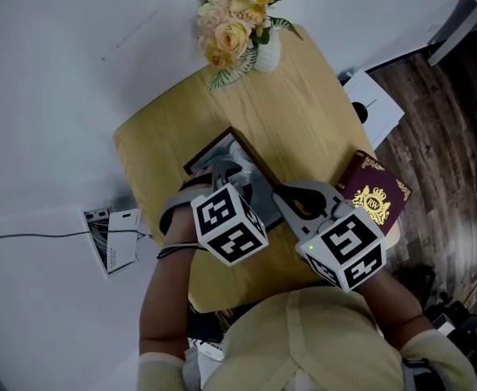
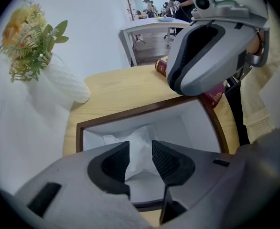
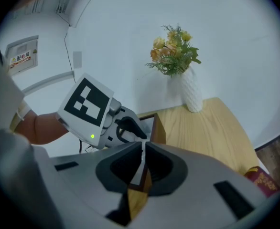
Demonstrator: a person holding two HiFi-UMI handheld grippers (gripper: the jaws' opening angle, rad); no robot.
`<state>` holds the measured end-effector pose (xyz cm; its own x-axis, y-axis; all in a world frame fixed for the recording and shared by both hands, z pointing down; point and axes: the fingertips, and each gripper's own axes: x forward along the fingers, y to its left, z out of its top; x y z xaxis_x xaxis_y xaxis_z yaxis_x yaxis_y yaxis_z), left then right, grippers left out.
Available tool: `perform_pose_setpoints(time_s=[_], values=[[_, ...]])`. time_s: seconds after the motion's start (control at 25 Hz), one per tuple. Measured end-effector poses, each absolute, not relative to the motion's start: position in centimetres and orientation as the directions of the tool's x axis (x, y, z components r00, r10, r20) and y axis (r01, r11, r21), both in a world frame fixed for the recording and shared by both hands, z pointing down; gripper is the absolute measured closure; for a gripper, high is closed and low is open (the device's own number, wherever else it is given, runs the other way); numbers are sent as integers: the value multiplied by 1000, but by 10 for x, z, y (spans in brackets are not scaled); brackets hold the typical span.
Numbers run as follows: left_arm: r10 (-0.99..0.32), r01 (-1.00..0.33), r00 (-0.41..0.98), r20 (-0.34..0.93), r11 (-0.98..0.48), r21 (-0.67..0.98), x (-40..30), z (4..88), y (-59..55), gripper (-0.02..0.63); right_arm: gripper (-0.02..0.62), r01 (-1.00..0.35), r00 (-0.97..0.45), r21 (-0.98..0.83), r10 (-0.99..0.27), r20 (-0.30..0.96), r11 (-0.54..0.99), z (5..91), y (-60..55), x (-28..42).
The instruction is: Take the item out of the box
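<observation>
A shallow box (image 1: 199, 160) with a dark brown rim and white lining lies on the round wooden table (image 1: 304, 120). Crumpled white paper (image 2: 141, 140) lies inside it. My left gripper (image 1: 232, 168) hangs over the box; in the left gripper view its jaws (image 2: 140, 157) stand apart, with the paper showing in the gap and the pads not pressing on it. My right gripper (image 1: 281, 192) is at the box's right side. In the right gripper view its jaws (image 3: 143, 150) are pinched on the thin wall of the box (image 3: 158, 128).
A white vase of yellow and pink flowers (image 1: 240, 31) stands at the table's far edge. A dark red booklet with a gold crest (image 1: 375, 195) lies at the right edge. A white device (image 1: 374, 104) sits on the wood floor beyond the table.
</observation>
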<state>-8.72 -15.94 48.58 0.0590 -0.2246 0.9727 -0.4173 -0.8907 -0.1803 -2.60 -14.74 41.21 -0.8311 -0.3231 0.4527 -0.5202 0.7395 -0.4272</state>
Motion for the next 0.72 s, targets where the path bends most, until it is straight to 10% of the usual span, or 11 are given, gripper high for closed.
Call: perform_pose_setpoints(time_s=[0.72], values=[[-47,-365,-36,998,-929,-56,-87,519,-152,410,563,-568,-813,-452,-384,437,688,419,-167,-8]])
